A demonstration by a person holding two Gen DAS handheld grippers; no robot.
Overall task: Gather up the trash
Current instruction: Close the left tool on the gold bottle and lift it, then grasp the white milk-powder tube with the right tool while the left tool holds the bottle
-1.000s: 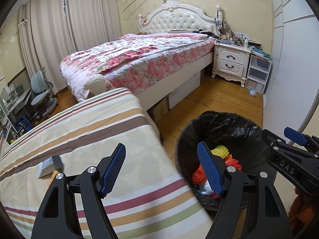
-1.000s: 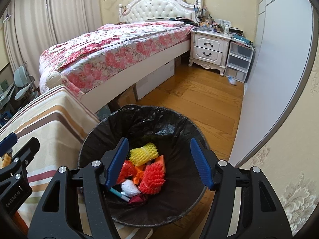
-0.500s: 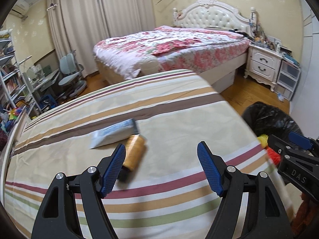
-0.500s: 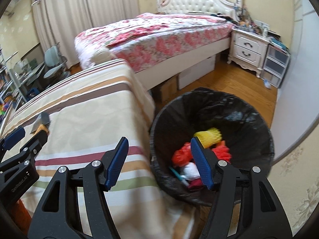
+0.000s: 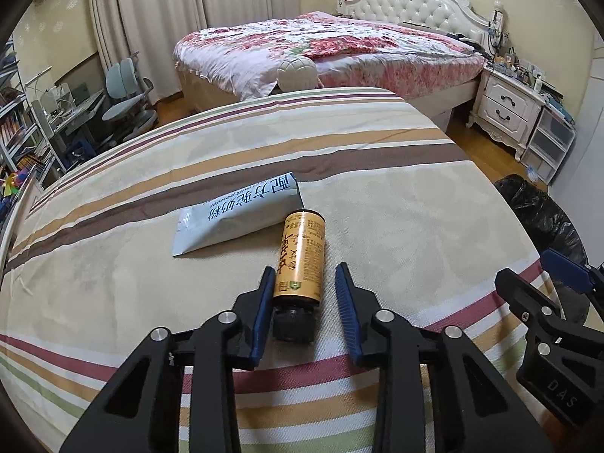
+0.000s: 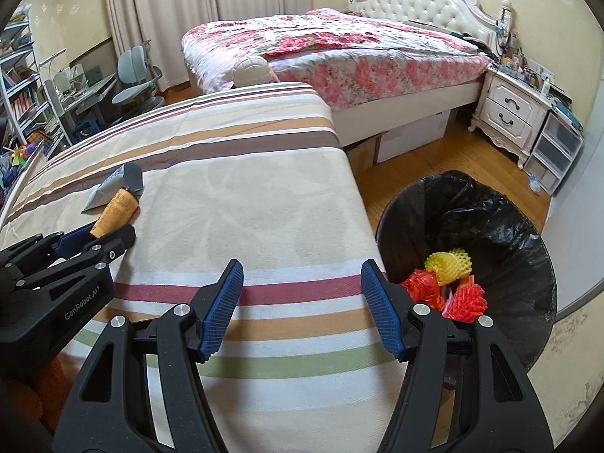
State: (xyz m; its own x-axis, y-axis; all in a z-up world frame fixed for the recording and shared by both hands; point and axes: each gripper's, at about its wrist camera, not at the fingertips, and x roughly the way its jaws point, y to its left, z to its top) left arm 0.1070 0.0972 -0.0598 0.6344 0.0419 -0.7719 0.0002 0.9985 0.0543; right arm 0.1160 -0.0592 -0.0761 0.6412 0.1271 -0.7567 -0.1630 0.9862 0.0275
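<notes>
An orange bottle with a black cap point(image 5: 300, 260) lies on the striped cloth of the table point(image 5: 377, 204), cap toward me. My left gripper point(image 5: 304, 311) is open, with its jaws on either side of the bottle's cap end, the left pad point(image 5: 262, 309) close against it. A pale blue milk-powder pouch point(image 5: 238, 213) lies just behind the bottle. My right gripper point(image 6: 302, 305) is open and empty above the table's near edge. The bottle point(image 6: 115, 211) and pouch point(image 6: 113, 185) show at the left in the right wrist view, with the left gripper point(image 6: 75, 241) at them.
A bin with a black bag point(image 6: 487, 219) stands on the wooden floor right of the table and holds red and yellow foam nets point(image 6: 449, 283). A floral bed point(image 5: 339, 49), white nightstand point(image 5: 509, 113), and desk chairs point(image 5: 128, 94) are beyond.
My left gripper swung from the bin to the table, came down around the orange bottle and narrowed its jaws. My right gripper turned left from over the bin to the table edge.
</notes>
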